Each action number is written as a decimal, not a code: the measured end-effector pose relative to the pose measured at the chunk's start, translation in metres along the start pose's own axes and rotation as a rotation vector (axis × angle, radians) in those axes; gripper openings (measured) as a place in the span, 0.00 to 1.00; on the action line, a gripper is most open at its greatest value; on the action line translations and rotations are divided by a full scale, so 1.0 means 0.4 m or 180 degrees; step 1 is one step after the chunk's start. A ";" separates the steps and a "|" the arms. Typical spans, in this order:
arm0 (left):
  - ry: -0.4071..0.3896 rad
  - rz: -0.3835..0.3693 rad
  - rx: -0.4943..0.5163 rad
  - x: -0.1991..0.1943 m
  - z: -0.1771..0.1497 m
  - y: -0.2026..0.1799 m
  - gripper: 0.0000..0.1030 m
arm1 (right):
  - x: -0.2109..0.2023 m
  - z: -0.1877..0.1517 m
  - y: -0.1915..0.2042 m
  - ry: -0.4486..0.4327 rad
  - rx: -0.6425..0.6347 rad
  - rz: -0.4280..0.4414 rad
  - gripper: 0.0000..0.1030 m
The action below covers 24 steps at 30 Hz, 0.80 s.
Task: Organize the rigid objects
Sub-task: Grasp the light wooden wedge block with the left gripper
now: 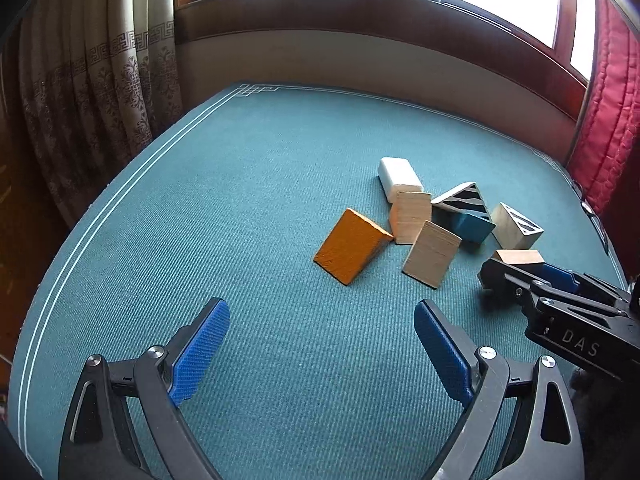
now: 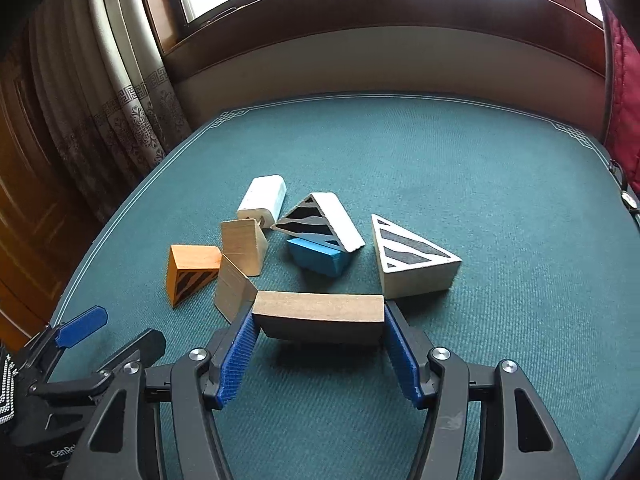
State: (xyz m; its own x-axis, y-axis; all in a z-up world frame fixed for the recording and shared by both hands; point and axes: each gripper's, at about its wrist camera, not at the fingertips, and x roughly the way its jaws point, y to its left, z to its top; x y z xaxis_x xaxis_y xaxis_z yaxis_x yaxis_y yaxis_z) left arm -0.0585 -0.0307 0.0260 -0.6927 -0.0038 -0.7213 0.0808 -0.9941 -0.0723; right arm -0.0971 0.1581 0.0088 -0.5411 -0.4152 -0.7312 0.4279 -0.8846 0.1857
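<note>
My right gripper (image 2: 318, 320) is shut on a plain brown wooden block (image 2: 318, 314), lifted a little off the green table (image 2: 480, 184); its shadow lies beneath. Behind it lie an orange wedge (image 2: 192, 270), two plain wood wedges (image 2: 244, 246), a white block (image 2: 264, 198), a blue block (image 2: 320, 260) under a striped white wedge (image 2: 324, 224), and another striped wedge (image 2: 412, 264). My left gripper (image 1: 322, 332) hangs open over bare cloth, in front of the orange wedge (image 1: 352, 246). In the left wrist view the right gripper (image 1: 516, 270) grips the brown block (image 1: 518, 257) at the right.
Patterned curtains (image 1: 92, 120) hang at the left, a red quilted cloth (image 1: 608, 128) at the right. A wooden sill and windows (image 2: 360, 8) run behind the table's far edge. White border lines mark the table's rim.
</note>
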 end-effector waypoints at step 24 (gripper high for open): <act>0.0137 -0.0271 0.0683 0.117 0.058 -0.217 0.40 | -0.130 -0.122 -0.125 -0.0057 0.0149 -0.0100 0.63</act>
State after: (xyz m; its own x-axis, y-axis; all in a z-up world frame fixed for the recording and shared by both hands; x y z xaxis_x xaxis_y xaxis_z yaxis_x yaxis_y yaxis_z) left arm -0.1146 0.0530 0.0146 -0.6588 0.0810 -0.7479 -0.1340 -0.9909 0.0107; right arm -0.0549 0.2341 0.0057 -0.5669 -0.3904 -0.7254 0.3762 -0.9061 0.1936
